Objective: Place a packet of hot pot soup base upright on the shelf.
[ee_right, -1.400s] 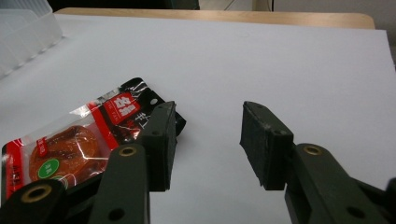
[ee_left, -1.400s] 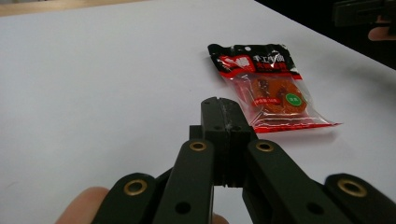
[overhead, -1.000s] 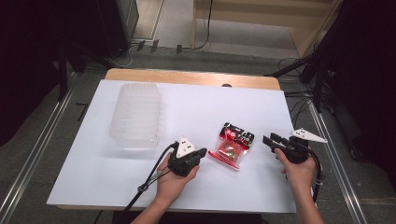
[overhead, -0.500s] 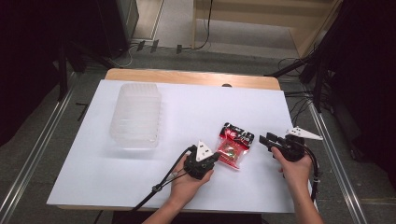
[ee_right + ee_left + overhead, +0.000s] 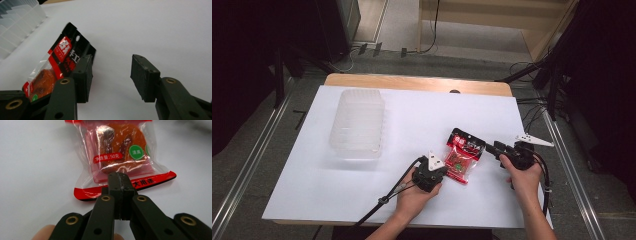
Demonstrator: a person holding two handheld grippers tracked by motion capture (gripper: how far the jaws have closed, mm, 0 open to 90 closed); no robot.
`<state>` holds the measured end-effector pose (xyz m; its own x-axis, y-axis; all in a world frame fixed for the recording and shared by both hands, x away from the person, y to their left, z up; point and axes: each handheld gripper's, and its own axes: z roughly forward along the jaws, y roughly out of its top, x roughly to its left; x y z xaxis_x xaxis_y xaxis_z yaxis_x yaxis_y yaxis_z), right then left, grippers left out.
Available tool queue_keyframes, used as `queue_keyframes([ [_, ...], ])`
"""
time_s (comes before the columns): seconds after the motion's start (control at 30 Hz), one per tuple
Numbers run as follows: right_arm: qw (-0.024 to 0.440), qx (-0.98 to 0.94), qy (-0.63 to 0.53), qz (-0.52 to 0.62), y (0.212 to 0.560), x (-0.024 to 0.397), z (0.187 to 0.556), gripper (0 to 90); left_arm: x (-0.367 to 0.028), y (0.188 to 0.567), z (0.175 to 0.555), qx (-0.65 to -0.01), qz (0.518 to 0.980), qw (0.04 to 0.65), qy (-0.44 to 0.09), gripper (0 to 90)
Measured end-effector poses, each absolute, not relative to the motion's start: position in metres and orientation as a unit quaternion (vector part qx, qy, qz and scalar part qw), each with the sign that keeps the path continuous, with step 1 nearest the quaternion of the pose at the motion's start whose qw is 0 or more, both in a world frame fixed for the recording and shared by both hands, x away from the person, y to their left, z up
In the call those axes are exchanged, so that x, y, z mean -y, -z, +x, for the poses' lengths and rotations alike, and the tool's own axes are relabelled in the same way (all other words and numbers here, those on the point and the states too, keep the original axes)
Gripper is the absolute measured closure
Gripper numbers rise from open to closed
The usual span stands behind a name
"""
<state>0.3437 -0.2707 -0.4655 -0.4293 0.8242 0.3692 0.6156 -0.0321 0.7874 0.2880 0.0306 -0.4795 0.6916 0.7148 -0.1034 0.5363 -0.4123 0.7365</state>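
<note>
Packet lengthwise, black end far, red end near

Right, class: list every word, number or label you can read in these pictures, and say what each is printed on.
"净含量:50克": red oval label on the clear red-edged plastic snack packet.
"清真": green round sticker on the same packet.
White characters on the packet's bottom red strip: partly hidden, unreadable.
Header characters on its black top: too blurred.
</note>
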Motion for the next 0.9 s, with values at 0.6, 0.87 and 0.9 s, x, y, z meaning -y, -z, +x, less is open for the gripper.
queue_keyframes([
  [0.6,0.056,-0.686,-0.516,0.510,0.464,0.269,0.345,57.7,-0.030,0.480,0.288,-0.374,0.834,0.388,-0.117,90.0],
  [0.87,0.008,-0.687,-0.530,0.497,0.467,0.257,0.359,64.3,-0.030,0.480,0.288,-0.373,0.835,0.388,-0.116,90.0],
  [0.9,0.008,-0.687,-0.530,0.497,0.467,0.257,0.359,64.3,-0.030,0.480,0.288,-0.373,0.834,0.388,-0.117,90.0],
])
